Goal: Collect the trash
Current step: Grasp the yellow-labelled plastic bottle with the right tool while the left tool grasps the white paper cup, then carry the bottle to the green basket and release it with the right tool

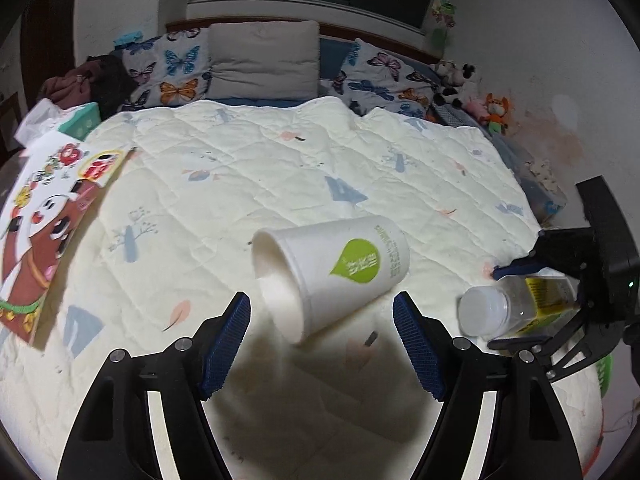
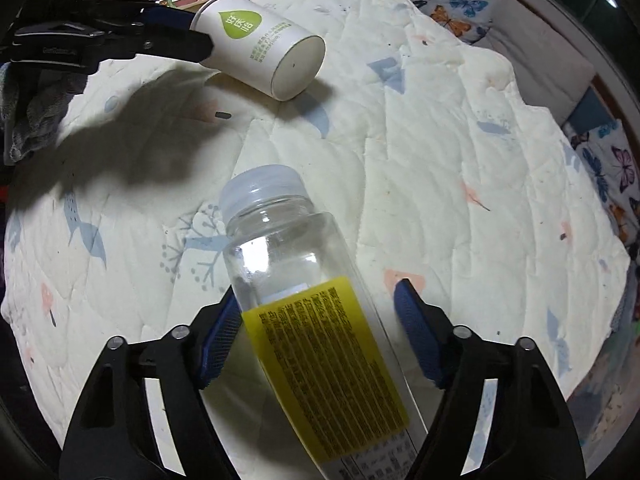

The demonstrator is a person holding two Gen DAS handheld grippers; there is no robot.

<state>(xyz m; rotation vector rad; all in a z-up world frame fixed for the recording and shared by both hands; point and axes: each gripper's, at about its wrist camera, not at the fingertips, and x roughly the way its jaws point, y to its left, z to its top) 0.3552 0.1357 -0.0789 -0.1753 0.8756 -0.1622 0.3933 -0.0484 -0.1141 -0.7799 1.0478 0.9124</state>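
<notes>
A white paper cup [image 1: 340, 272] with a green leaf logo lies on its side on the cream quilt [image 1: 280, 168], its mouth toward my left gripper [image 1: 322, 320]. That gripper is open, its blue pads either side of the cup's rim, not closed on it. The cup also shows in the right wrist view [image 2: 260, 60]. A clear plastic bottle [image 2: 304, 300] with a white cap and yellow label lies between the open jaws of my right gripper [image 2: 318, 312]; the left pad touches it, the right pad stands apart. The bottle [image 1: 516, 304] and right gripper [image 1: 532, 304] appear at the right in the left wrist view.
A colourful cartoon paper bag [image 1: 44, 232] lies at the quilt's left edge beside a teal tissue box [image 1: 80, 120]. Pillows [image 1: 260, 60] and plush toys [image 1: 464, 80] line the headboard. The bed edge drops off at the right [image 2: 592, 352].
</notes>
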